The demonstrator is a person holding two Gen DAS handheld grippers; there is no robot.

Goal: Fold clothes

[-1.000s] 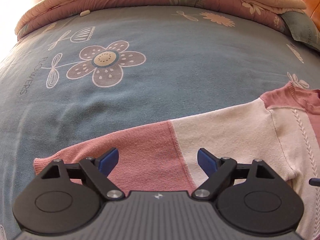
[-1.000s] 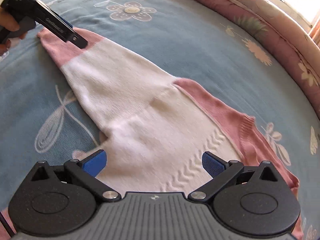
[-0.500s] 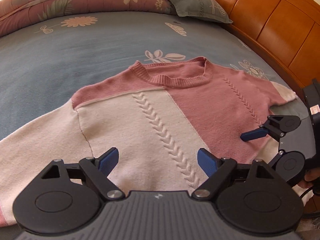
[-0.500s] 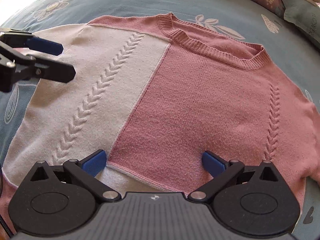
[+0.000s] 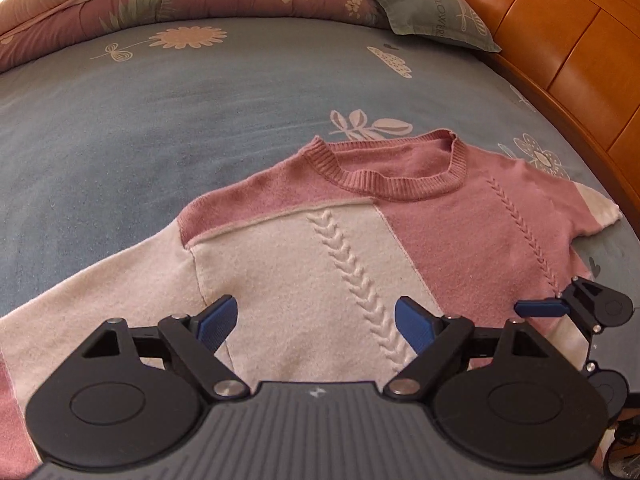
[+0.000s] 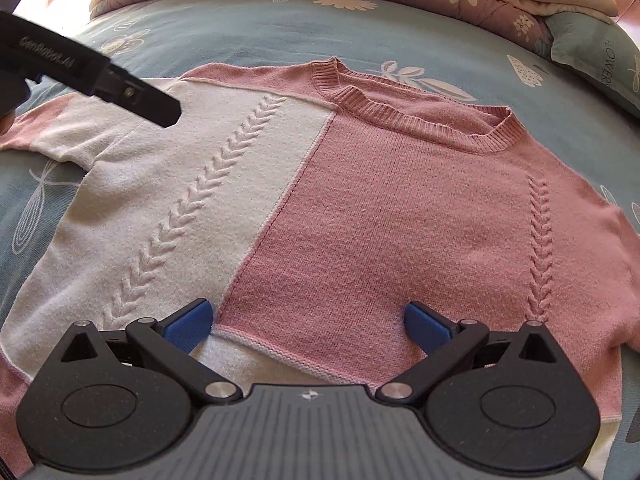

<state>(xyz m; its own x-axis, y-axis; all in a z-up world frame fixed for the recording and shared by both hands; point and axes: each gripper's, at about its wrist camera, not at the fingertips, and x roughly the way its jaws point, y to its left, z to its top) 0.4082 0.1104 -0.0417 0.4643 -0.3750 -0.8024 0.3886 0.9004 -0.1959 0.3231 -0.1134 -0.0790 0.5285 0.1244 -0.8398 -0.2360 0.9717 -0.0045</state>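
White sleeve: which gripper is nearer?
Left. The left gripper hovers over the sweater's white half beside the white sleeve; the right gripper is over the pink half.

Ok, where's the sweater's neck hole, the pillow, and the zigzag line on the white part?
collar point(image 6: 416, 114), right wrist view, ribbed front edge
pillow point(image 5: 432, 16), left wrist view, its middle
zigzag line point(image 6: 192, 200), right wrist view, halfway along

A grey-green fabric pillow point(image 5: 436, 12) with a pale dragonfly print lay at the head of the bed, against the orange wooden headboard; dark capital letters running up its cover read "FLOWER", with the end of the word cut off by a fold. In the right wrist view the same pillow point(image 6: 596, 46) showed "FLOWERS". The black plastic body of the left gripper point(image 6: 92, 76) carried small grey lettering reading "GenRobot.AI".
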